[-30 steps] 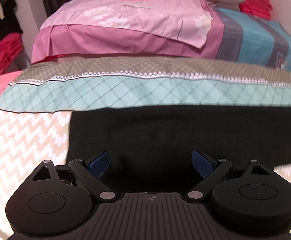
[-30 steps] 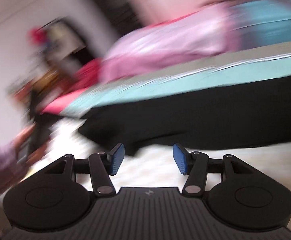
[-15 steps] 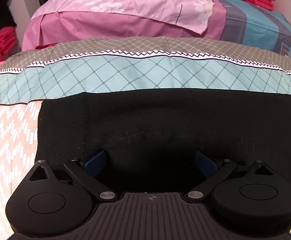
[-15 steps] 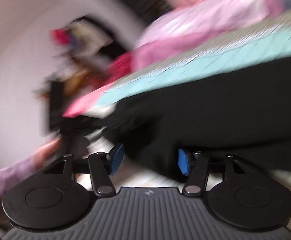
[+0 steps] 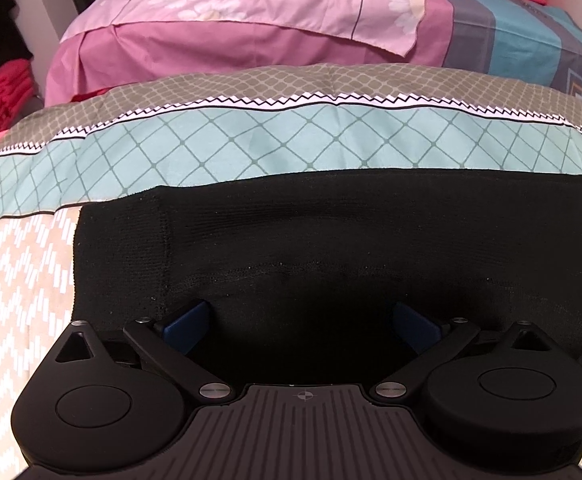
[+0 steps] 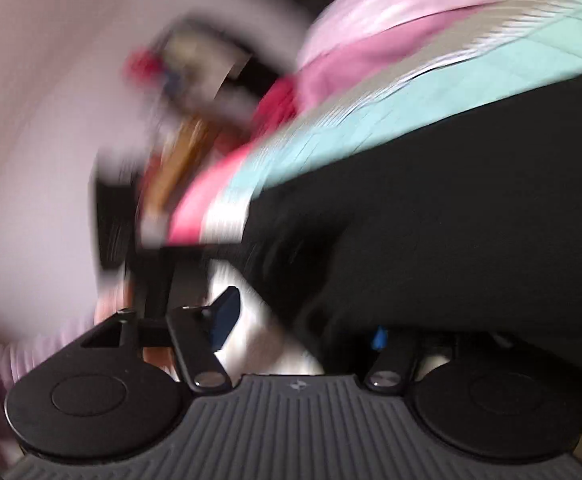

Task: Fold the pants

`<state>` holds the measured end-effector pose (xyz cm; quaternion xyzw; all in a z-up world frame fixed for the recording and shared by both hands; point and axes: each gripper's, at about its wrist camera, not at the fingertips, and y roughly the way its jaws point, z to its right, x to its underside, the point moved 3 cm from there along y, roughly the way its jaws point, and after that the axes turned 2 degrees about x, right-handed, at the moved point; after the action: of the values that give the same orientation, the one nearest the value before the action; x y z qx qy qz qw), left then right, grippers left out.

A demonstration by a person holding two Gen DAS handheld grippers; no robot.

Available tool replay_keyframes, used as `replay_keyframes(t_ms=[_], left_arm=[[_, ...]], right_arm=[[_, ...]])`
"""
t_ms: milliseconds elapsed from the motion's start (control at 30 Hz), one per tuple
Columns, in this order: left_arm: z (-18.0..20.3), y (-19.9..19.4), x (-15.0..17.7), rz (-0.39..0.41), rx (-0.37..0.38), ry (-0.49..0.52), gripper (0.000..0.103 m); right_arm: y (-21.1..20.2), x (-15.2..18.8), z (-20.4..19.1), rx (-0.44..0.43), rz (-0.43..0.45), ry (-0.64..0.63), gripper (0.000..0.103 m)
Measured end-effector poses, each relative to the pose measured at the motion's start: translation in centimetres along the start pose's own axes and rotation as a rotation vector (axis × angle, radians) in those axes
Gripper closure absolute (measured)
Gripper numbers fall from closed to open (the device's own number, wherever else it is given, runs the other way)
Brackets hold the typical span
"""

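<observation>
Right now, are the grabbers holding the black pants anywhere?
No. Both the left gripper and right gripper are open over the black pants, near their edge.

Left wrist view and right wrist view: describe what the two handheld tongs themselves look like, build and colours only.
Both match. The left tongs have a dark grey ribbed body with a small crosshair mark, two round black disc housings, black link arms with silver pivot pins, and blue fingertip pads. The right tongs show the same parts, but blurred, with a small light mark on the ribbed body. No cables or sleeves are clearly visible.

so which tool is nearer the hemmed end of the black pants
Left. The left tool sits open over the black pants beside that hem. The right tool, open and blurred, is at their near edge.
</observation>
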<state>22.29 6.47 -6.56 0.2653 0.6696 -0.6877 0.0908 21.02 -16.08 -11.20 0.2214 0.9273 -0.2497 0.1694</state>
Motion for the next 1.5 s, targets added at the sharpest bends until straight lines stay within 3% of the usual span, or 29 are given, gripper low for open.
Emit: replay_keyframes(t_ms=[33,67,133,200,333,367,433,500,567,600,633,700,800,867,967,1100,1233,1300,1367,1500], left_arm=[[0.0,0.0,0.0,-0.001,-0.005,0.000,0.000],[0.1,0.1,0.0,-0.002,-0.009,0.001,0.000],[0.3,0.1,0.0,-0.004,-0.013,0.005,0.000],[0.3,0.2,0.0,-0.002,-0.018,0.014,0.000],[0.3,0.2,0.0,-0.001,-0.020,0.011,0.000],[0.3,0.2,0.0,-0.001,-0.020,0.011,0.000],[0.3,0.2,0.0,-0.003,-0.021,0.012,0.000],[0.2,0.2,0.0,-0.005,-0.019,0.012,0.000],[0.2,0.2,0.0,-0.005,-0.019,0.012,0.000],[0.2,0.2,0.0,-0.005,-0.018,0.011,0.000],[0.2,0.2,0.0,-0.006,-0.019,0.011,0.000],[0.2,0.2,0.0,-0.006,-0.021,0.010,0.000],[0.3,0.2,0.0,-0.003,-0.027,0.009,0.000],[0.4,0.2,0.1,0.000,-0.033,0.007,0.000],[0.5,0.1,0.2,0.002,-0.044,0.002,0.000],[0.5,0.1,0.3,0.003,-0.049,-0.002,0.000],[0.5,0.1,0.4,0.011,-0.045,-0.001,0.000],[0.5,0.1,0.4,0.014,-0.045,-0.002,0.000],[0.5,0.1,0.4,0.017,-0.046,-0.002,0.000],[0.5,0.2,0.4,0.016,-0.049,-0.001,0.000]], right_arm=[[-0.1,0.7,0.1,-0.023,0.001,0.032,0.037],[0.5,1.4,-0.6,-0.044,-0.058,-0.008,0.035],[1.8,3.4,-2.5,-0.066,-0.242,-0.142,0.029],[1.6,4.2,-3.8,0.004,-0.240,-0.286,0.031],[-0.1,1.7,-1.3,0.032,-0.102,-0.027,0.045],[0.1,2.2,-1.7,0.035,-0.112,-0.040,0.043],[0.1,3.7,-3.6,0.057,-0.211,-0.200,0.034],[-0.6,4.9,-5.2,0.138,-0.237,-0.352,0.034],[-2.4,5.0,-5.8,0.212,-0.241,-0.384,0.031],[-3.6,5.0,-5.8,0.238,-0.247,-0.365,0.023],[-4.7,5.0,-6.1,0.247,-0.237,-0.354,0.022],[-6.3,4.3,-6.2,0.238,-0.177,-0.349,0.022],[-7.7,3.1,-6.1,0.257,0.015,-0.334,0.021],[-7.3,2.2,-5.5,0.370,0.165,-0.332,0.020],[-6.2,1.3,-3.6,0.492,0.240,-0.354,0.021],[-6.1,0.7,-0.1,0.600,0.260,-0.319,0.050],[-12.7,0.0,2.3,0.630,0.413,-0.193,0.039],[-15.5,0.0,3.2,0.683,0.476,-0.142,0.025],[-18.8,0.0,4.1,0.771,0.574,-0.108,0.024],[-24.4,-0.1,6.6,0.806,0.684,0.000,0.026]])
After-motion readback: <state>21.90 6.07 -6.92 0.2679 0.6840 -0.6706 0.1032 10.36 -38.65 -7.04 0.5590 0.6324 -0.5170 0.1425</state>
